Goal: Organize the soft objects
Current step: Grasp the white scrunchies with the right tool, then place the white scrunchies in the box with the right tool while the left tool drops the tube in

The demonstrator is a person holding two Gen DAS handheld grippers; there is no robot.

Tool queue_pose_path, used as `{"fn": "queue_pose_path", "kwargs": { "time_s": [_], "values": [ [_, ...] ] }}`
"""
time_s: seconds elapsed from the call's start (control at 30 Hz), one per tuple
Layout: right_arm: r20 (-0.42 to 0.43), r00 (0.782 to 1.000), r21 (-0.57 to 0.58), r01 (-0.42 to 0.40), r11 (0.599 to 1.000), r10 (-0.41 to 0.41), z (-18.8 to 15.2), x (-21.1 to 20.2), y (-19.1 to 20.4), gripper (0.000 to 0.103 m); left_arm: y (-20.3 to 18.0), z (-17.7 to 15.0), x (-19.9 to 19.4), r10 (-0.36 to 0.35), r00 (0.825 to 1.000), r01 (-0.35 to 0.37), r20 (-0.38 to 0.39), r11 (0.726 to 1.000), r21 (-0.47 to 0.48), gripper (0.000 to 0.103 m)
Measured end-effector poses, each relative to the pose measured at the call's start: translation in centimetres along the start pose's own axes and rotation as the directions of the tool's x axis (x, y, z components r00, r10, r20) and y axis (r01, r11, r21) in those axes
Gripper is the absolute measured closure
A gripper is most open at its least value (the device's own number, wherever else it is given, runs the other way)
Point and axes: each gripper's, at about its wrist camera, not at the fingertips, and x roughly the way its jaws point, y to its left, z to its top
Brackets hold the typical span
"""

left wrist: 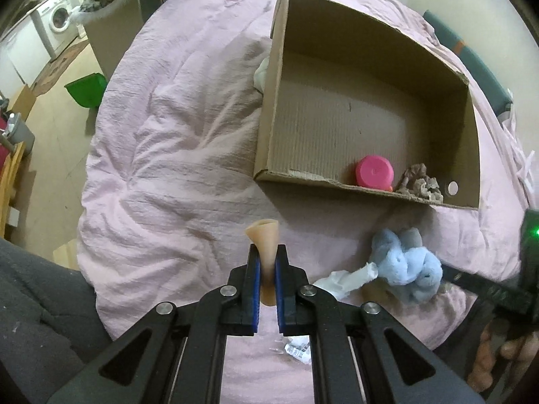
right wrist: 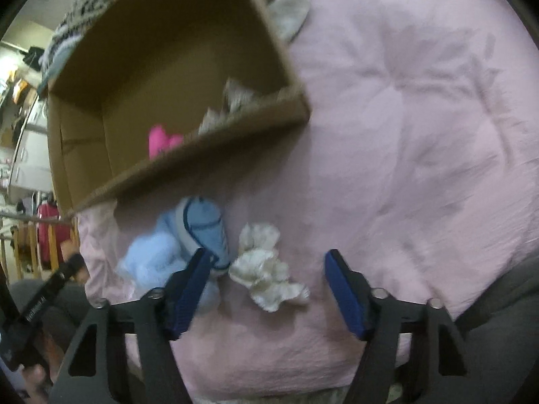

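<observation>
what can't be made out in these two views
- Left wrist: lower end of the tan rubbery cone hidden between the shut left claw.
- Left wrist: pale cloth mostly behind the brown cardboard box.
- Right wrist: blue plush toy motion-blurred, partly behind the open right claw.

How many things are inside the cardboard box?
2 show in the cardboard box: a pink toy and a crumpled brown thing beside it, both against the near wall. More may hide behind that wall.

The open brown cardboard box (right wrist: 188, 77) was motion-blurred in the right wrist view. Its near wall hid part of the pink round toy (left wrist: 374, 171).
</observation>
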Motion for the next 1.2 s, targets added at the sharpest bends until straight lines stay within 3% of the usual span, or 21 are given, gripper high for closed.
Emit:
{"fn": "queue_pose_path", "kwargs": {
  "time_s": [0.1, 0.17, 0.23, 0.3, 0.67, 1.0, 1.2],
  "values": [
    [-0.047, 0.998, -0.02, 0.033, 0.999, -0.034, -0.3, 1.6, 0.5, 0.046, 0.1, 0.1, 0.3, -0.001, 1.0, 0.001, -0.007, 1.0, -0.012, 0.096],
    [-0.057, 0.997, -0.033, 0.059, 0.998, -0.06, -0.4, 2.3, 0.8, 0.058, 0.1, 0.2, 0.4, 0.001, 1.0, -0.001, -0.008, 1.0, -0.016, 0.096],
    [-0.065, 0.994, -0.051, 0.086, 0.995, -0.09, -0.4, 2.8, 1.2, 0.078, 0.2, 0.3, 0.5, 0.003, 1.0, -0.003, -0.007, 1.0, -0.014, 0.096],
    [-0.057, 0.993, -0.059, 0.097, 0.994, -0.1, -0.5, 2.7, 1.5, 0.083, 0.2, 0.4, 0.5, 0.003, 1.0, -0.003, -0.005, 1.0, -0.013, 0.096],
    [0.11, 0.994, -0.1, 0.017, 0.995, -0.006, -2.0, -3.4, 3.5, 0.084, 0.5, 0.6, -1.2, -0.029, 0.998, 0.03, 0.048, 0.999, -0.02, 0.096],
    [0.19, 0.978, -0.157, -0.056, 0.986, 0.086, -0.8, -9.8, 4.7, 0.084, 0.9, 0.8, -3.2, -0.049, 0.993, 0.051, 0.112, 0.999, -0.018, 0.096],
    [0.239, 0.957, -0.211, -0.114, 0.971, 0.164, 0.1, -10.9, 6.0, 0.084, 0.6, 0.8, -3.7, -0.041, 0.99, 0.038, 0.136, 0.999, 0.023, 0.096]
  ]
}}
